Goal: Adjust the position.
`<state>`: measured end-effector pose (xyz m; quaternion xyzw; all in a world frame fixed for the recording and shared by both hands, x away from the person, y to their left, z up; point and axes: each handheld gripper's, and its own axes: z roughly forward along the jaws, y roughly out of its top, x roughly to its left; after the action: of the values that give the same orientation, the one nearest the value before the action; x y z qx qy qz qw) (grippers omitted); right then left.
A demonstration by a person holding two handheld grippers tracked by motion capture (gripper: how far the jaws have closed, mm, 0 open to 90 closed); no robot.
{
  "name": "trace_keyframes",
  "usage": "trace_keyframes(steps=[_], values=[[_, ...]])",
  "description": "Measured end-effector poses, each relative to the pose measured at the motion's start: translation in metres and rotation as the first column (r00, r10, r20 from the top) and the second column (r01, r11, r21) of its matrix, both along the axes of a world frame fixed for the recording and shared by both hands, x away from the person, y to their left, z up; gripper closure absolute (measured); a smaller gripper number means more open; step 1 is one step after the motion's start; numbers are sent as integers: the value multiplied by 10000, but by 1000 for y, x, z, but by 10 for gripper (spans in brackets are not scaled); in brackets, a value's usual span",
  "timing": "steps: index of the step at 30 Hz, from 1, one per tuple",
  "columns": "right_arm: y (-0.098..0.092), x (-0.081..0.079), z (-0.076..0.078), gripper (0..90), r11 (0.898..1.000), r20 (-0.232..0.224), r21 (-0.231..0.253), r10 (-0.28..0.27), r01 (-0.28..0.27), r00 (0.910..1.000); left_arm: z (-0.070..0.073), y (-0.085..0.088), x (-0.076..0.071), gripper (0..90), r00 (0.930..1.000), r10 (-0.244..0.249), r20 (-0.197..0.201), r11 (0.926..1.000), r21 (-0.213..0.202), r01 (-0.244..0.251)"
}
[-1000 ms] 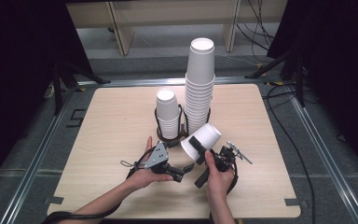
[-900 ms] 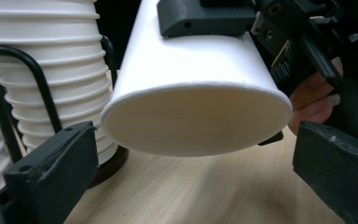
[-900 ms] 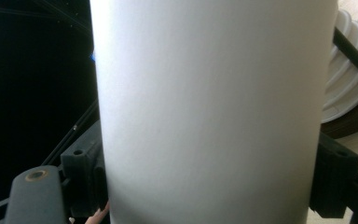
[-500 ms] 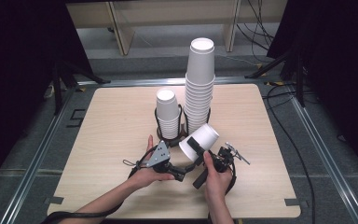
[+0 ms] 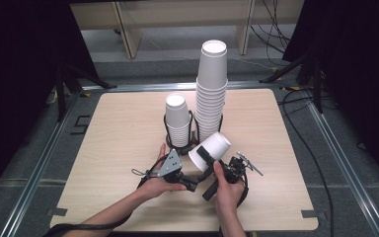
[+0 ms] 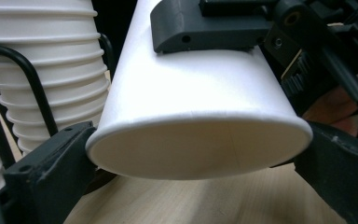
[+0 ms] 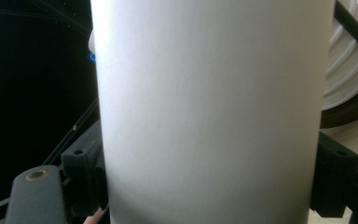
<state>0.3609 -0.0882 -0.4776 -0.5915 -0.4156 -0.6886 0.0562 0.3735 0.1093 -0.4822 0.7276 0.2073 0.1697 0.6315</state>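
Two stacks of white paper cups stand upright on the light wooden table (image 5: 108, 148): a tall stack (image 5: 211, 94) and a short stack (image 5: 177, 121), side by side, each seated in a ring of one black wire holder (image 5: 191, 129). Individual cups within the stacks cannot be counted reliably.

One single white paper cup (image 5: 210, 150) is off the stacks, lying tilted just in front of the holder and above the table surface. It sits between the two grippers, near the front middle of the table.

Right gripper (image 5: 208, 160): its two black jaws are clamped on the cup's side wall, one against each flank, as its own view confirms (image 7: 209, 112).

Left gripper (image 5: 190, 183): its two jaws flank the cup's bottom end (image 6: 200, 144). Each jaw meets the bottom edge, one at either side, so the grip reads as closed on the cup.

Two hands are present, one on each gripper. One grey three-cornered plate (image 5: 170, 163) tops the left gripper.
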Motion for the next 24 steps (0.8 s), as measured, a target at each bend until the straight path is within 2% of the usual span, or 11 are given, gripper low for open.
trace_keyframes(steps=[1, 4, 5, 6, 12, 13, 14, 17, 21, 22, 24], values=[[-1, 2, -2, 191, 9996, 205, -263, -90, 95, 9997, -1, -1, 0, 0, 10000, 19, 5, 10000, -82, -19], [1, 0, 0, 191, 10000, -150, 65, -29, 30, 9999, -1, -1, 1, 0, 10000, 67, -1, 10000, -22, -67], [1, 2, -4, 191, 9991, 167, -373, -212, 218, 9996, -1, -1, 1, 0, 10000, 38, 18, 10000, 1, -38], [1, 2, -4, 191, 9985, 198, -471, -255, 265, 9995, -2, 0, 1, 0, 10000, 12, 67, 10000, -11, -12], [1, 2, -4, 194, 9986, 205, -479, -212, 221, 9996, -2, 1, 2, 0, 10000, -39, 69, 10000, 21, 39], [3, -2, 0, 194, 10000, -465, 28, -71, 72, 9989, -1, 1, 2, 0, 10000, -71, 46, 9999, 74, 70], [3, 1, -4, 195, 9992, 245, -374, -128, 138, 9996, -1, 2, 2, 0, 9999, -82, 61, 9999, 116, 81], [3, 1, -5, 182, 9987, 219, -515, -44, 55, 9998, -2, 3, 2, 5, 9999, -143, -8, 9998, 157, 143], [2, 2, -3, 138, 9969, 122, -767, -192, 201, 9997, -1, 4, 1, 67, 9998, -198, -42, 9997, 106, 199], [4, -1, 2, 129, 9999, -679, 120, 95, -87, 9976, -1, 4, 1, 80, 9998, -190, -33, 9998, 56, 190], [2, 3, -2, 114, 9985, 155, -543, -30, 39, 9999, -1, 3, 0, 103, 9999, -173, -4, 9998, -123, 173]])
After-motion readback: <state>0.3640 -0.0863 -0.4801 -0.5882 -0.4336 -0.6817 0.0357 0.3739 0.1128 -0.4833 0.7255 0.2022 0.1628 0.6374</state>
